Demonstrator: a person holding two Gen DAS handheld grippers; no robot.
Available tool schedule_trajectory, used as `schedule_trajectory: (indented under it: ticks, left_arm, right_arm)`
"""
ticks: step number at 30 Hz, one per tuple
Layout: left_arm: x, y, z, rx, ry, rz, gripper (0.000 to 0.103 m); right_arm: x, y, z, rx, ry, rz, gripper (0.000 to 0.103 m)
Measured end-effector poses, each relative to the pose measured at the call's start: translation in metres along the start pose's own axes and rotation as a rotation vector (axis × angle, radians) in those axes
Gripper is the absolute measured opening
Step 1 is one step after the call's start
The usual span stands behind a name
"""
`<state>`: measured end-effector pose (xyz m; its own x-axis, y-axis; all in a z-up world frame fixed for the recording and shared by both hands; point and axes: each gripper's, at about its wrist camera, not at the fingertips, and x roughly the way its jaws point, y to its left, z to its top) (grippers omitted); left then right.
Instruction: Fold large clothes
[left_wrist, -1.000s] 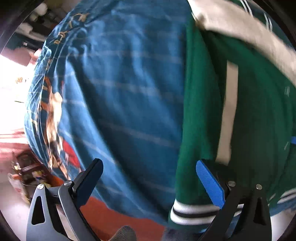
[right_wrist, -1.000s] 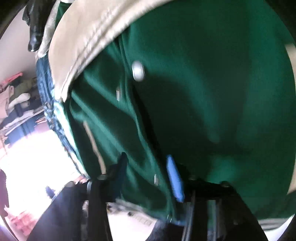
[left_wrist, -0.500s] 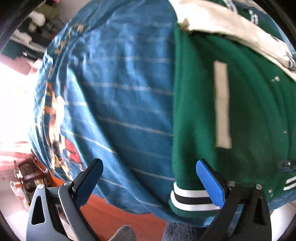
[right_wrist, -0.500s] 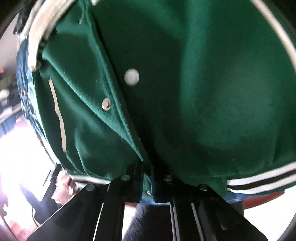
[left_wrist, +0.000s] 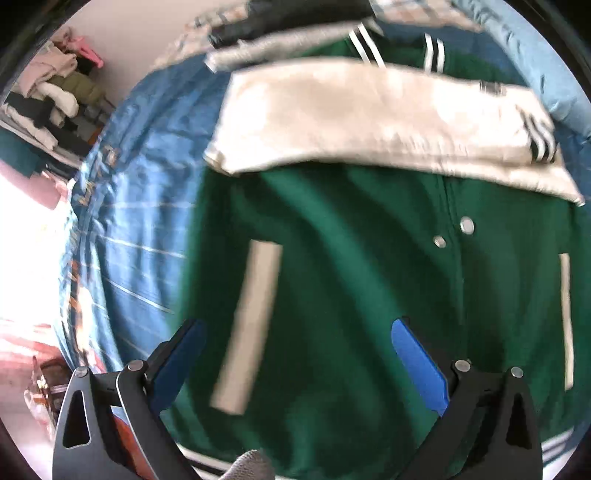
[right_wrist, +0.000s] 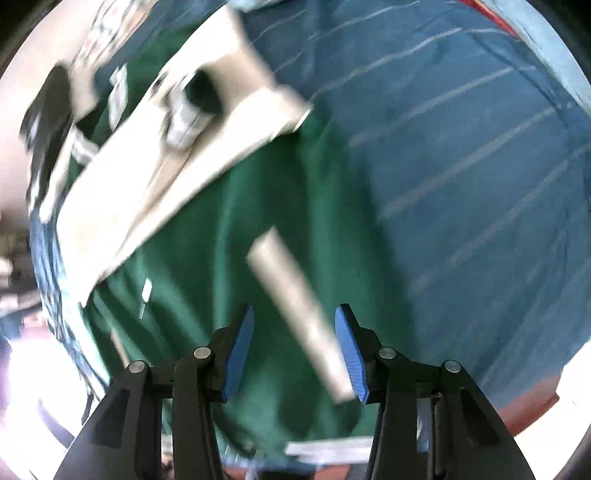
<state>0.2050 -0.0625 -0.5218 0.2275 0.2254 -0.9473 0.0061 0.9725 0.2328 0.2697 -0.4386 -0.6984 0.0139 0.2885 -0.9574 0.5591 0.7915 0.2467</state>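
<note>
A green varsity jacket (left_wrist: 351, 266) with cream sleeves (left_wrist: 369, 114) lies flat on a blue striped bedspread (left_wrist: 140, 229). A cream sleeve is folded across its upper part. My left gripper (left_wrist: 295, 362) is open and empty above the jacket's lower front, near a cream pocket strip (left_wrist: 251, 325). In the right wrist view the jacket (right_wrist: 221, 258) lies with its folded sleeve (right_wrist: 177, 155) at upper left. My right gripper (right_wrist: 295, 347) is open and empty, hovering over the other pocket strip (right_wrist: 295, 306) near the jacket's edge.
The bedspread (right_wrist: 461, 184) extends to the right of the jacket. Stacked clothes (left_wrist: 48, 96) sit on shelves at the far left. An orange-red bed edge (right_wrist: 532, 410) shows at the lower right. Checked fabric (left_wrist: 221, 22) lies beyond the jacket's collar.
My right gripper was shut on the jacket's hem half a second ago and has let go and pulled back. My left gripper has moved right, from over the bedspread to over the jacket.
</note>
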Motion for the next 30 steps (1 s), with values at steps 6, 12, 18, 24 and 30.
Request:
schedule_trajectory:
  ticks: [6, 12, 18, 24, 30]
  left_arm:
    - [0.041, -0.044, -0.024, -0.016, 0.065, 0.127, 0.103]
    - [0.05, -0.04, -0.025, -0.165, 0.075, 0.145, 0.103]
    - [0.055, -0.038, -0.024, -0.273, 0.062, 0.155, 0.103]
    - [0.046, -0.033, -0.021, -0.325, 0.112, 0.206, 0.103]
    - [-0.014, -0.046, -0.052, -0.359, 0.126, 0.322, 0.103]
  right_arm:
    - [0.058, -0.069, 0.051, 0.02, 0.124, 0.107, 0.005]
    - [0.058, -0.053, 0.08, -0.165, 0.268, 0.127, 0.012]
    - [0.049, -0.038, 0.121, -0.265, 0.183, 0.18, 0.036]
    - [0.052, -0.027, 0.126, -0.345, 0.194, 0.05, 0.028]
    - [0.037, -0.04, 0.05, -0.407, 0.458, 0.178, 0.059]
